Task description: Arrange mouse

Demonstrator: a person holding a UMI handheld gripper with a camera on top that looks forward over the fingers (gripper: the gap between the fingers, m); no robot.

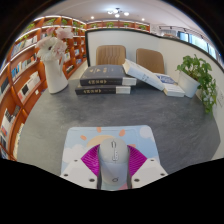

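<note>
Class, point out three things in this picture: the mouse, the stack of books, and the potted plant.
mouse (113, 160), gripper view, middle of its white back, between the fingers.
stack of books (104, 79), gripper view, cover of the top dark book.
potted plant (198, 76), gripper view, its green leaves.
</note>
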